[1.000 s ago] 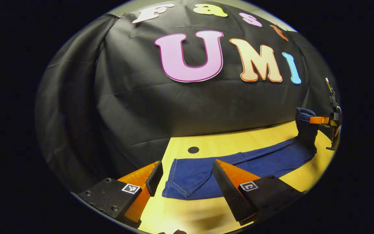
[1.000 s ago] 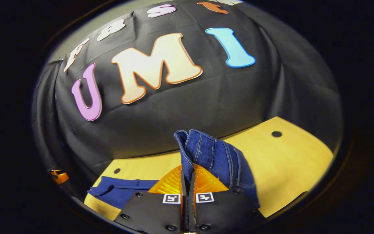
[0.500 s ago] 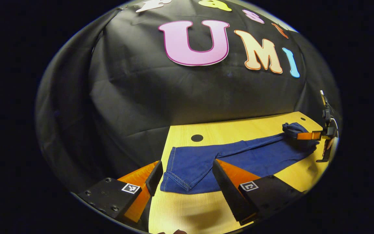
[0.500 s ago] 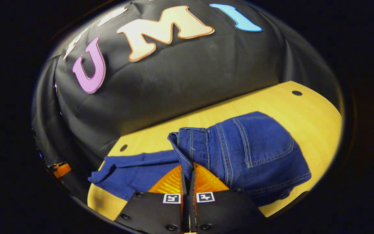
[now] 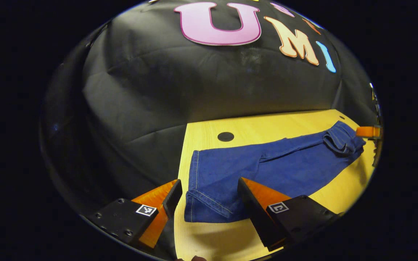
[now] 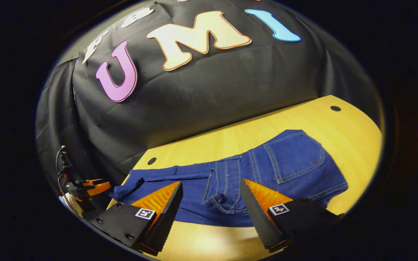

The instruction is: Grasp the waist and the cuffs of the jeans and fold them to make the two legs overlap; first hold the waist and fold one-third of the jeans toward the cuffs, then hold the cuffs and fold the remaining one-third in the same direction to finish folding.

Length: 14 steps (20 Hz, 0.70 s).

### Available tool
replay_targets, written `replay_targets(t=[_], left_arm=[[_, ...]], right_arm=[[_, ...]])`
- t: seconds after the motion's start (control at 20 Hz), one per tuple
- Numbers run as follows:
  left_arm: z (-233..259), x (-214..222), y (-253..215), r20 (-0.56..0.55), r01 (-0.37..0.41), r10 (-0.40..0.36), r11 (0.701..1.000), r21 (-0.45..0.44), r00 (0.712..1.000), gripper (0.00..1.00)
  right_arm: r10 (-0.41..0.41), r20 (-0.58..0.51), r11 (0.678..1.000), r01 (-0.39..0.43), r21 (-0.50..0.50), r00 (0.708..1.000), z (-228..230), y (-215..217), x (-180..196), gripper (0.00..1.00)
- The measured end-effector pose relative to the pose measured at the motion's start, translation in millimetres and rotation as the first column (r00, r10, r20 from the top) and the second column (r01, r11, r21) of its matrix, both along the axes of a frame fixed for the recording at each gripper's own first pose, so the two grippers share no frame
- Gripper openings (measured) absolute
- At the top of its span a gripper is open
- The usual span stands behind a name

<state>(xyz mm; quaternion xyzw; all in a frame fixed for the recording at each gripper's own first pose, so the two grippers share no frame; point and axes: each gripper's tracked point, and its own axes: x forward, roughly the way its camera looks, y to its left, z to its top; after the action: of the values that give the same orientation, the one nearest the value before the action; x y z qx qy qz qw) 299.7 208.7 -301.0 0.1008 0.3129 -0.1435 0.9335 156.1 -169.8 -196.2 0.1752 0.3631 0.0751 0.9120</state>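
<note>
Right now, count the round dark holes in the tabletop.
2. One hole lies near the wall beyond the cuff end of the jeans; it also shows in the right gripper view. The other hole is beyond the waist end. The jeans may hide more.

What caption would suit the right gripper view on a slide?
Right gripper open above the waist of blue jeans lying flat on a wooden table.

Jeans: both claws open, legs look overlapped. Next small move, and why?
Probably close the right claw on the waist. The jeans lie flat on the table, legs stacked, waist not yet folded over. The waistband sits between the right claw's open fingers, so it seems lined up for the first third-fold toward the cuffs, where the left claw hovers open.
</note>
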Motion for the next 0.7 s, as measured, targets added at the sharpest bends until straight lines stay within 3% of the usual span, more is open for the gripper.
replay_targets(t=[0.4, 0.55, 0.7], left_arm=[[-64.2, 5.4, 0.1, -0.202, 0.04, -0.04, 0.999, -0.005, 0.979, 0.95], [-67.0, 4.9, -9.9, -0.203, 0.006, -0.026, 0.995, -0.099, 0.979, 0.69], [-66.8, -3.0, -23.3, -0.239, 0.044, -0.073, 0.991, -0.125, 0.968, 0.43]], right_arm=[[-0.087, 0.035, 0.994, 0.09, -0.069, 0.996, 24.2, -50.8, -11.3, 0.98], [-0.086, 0.039, 0.993, 0.089, -0.073, 0.995, 25.6, -54.7, -14.9, 0.98], [-0.075, 0.034, 0.994, 0.077, -0.071, 0.997, 25.8, -54.4, -18.0, 0.97]])
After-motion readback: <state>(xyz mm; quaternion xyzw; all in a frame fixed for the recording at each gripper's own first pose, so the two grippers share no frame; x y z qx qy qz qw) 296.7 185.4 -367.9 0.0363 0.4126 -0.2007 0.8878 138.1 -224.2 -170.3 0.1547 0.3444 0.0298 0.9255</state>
